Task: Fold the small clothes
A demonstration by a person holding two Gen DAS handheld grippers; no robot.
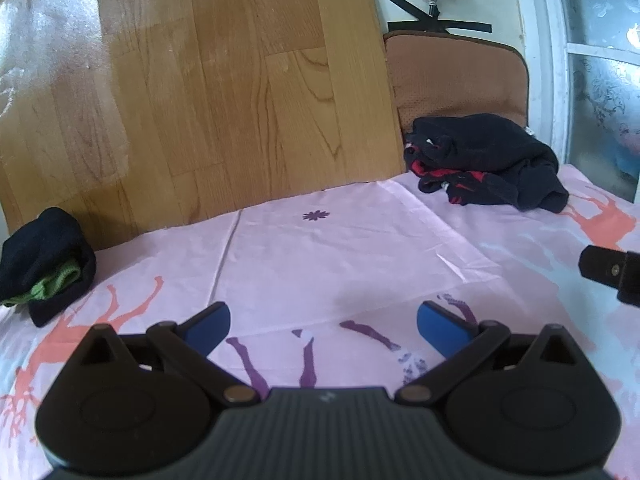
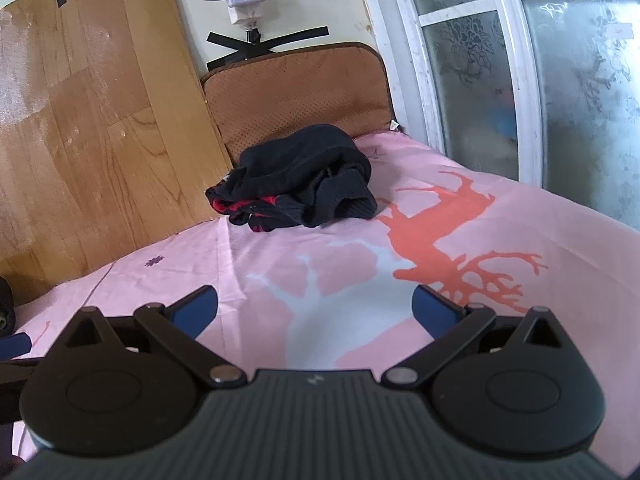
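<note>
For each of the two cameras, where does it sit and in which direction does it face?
Left wrist: sits on the left tool, faces across the pink sheet toward the wooden board; open blue fingers show, and the right tool's tip at the right edge.
Right wrist: sits on the right tool, faces the black clothes pile and window; open fingers show.
Shared: sheet, board, pile, brown cushion.
</note>
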